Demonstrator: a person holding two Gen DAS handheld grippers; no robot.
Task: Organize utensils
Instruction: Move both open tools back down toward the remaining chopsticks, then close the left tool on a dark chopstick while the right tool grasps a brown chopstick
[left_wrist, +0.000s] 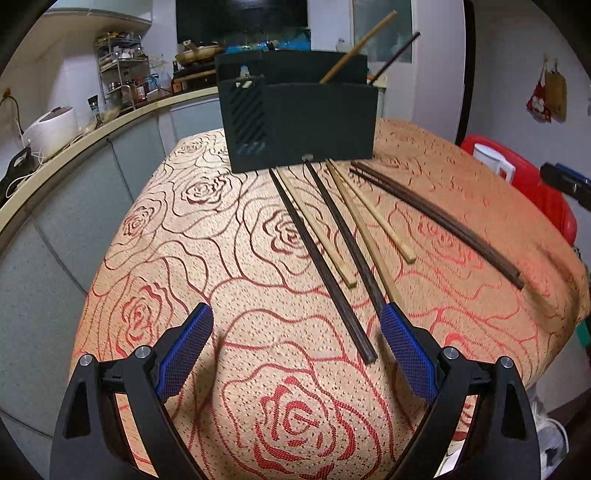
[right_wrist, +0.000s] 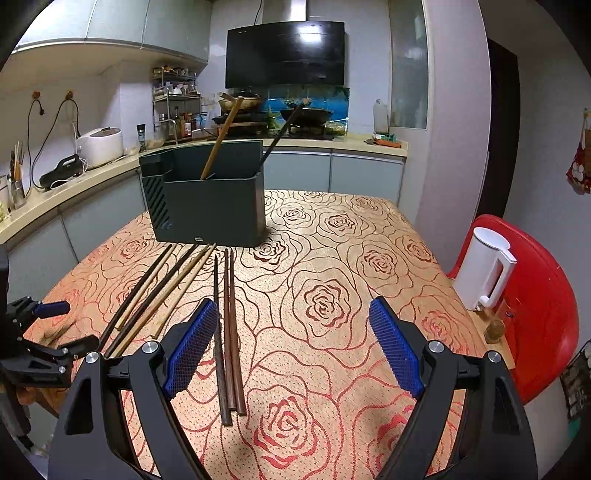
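Note:
A dark green utensil holder stands at the far side of the table, with one light chopstick and one dark chopstick leaning in it. Several loose chopsticks, dark and light, fan out on the cloth in front of it. My left gripper is open low over their near ends; one dark stick ends between its fingers. My right gripper is open with only cloth between its fingers. A bundle of reddish-brown chopsticks lies just beside its left pad.
The table carries a rose-patterned cloth. A white kettle stands on a red chair past the table's right edge. A kitchen counter with appliances runs along the left and back.

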